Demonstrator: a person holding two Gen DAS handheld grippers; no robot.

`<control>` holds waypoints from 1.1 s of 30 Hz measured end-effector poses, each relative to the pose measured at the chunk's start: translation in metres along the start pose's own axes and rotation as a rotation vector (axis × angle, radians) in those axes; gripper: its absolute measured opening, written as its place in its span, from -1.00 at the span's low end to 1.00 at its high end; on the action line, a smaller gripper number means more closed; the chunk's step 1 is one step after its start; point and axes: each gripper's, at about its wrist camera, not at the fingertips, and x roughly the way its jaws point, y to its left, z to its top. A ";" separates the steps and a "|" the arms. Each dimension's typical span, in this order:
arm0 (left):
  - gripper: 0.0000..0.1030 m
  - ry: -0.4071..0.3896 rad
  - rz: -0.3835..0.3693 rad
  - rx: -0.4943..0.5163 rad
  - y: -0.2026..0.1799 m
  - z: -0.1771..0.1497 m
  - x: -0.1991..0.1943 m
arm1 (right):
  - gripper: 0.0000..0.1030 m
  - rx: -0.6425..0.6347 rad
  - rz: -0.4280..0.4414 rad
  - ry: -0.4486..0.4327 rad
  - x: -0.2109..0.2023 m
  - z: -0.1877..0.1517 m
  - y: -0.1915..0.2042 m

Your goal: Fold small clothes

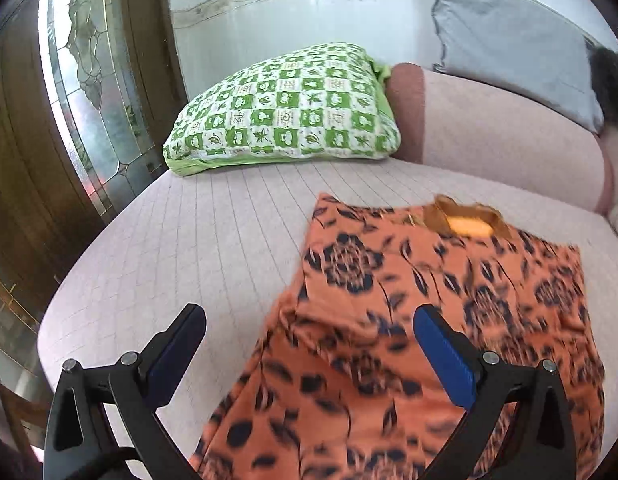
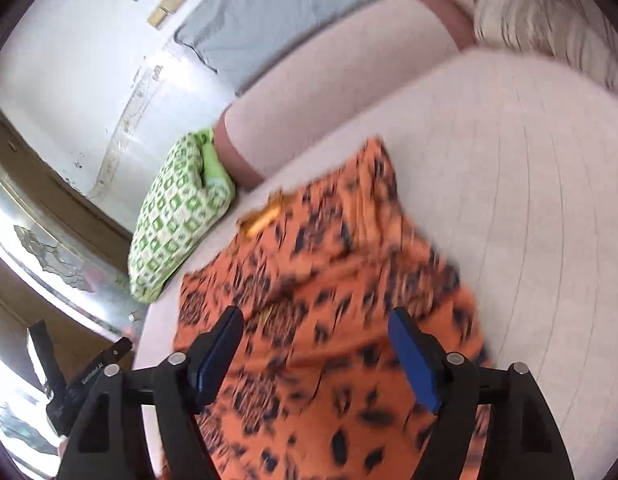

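While flat, orange garment (image 1: 409, 320) on sofa (image 1: 229, 232)

An orange garment (image 1: 389, 320) printed with dark navy flowers and leaves lies spread on the pale quilted sofa seat (image 1: 209, 232). Its neckline (image 1: 465, 220), trimmed in brown with a yellow inner patch, sits at the far end, toward twelve o'clock in the left wrist view. One side is folded over, leaving a straight edge running toward seven o'clock. The cloth is lightly wrinkled and motion-blurred.
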 end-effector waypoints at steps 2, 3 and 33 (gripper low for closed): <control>1.00 0.006 0.019 -0.020 0.002 0.004 0.023 | 0.02 -0.045 -0.052 0.006 0.017 0.017 0.004; 1.00 0.008 0.023 -0.033 0.003 0.005 0.029 | -0.04 -0.054 -0.074 0.013 0.028 0.027 0.003; 0.22 0.112 0.045 0.201 -0.027 -0.011 0.122 | -0.55 -0.146 -0.343 0.094 0.184 0.119 -0.025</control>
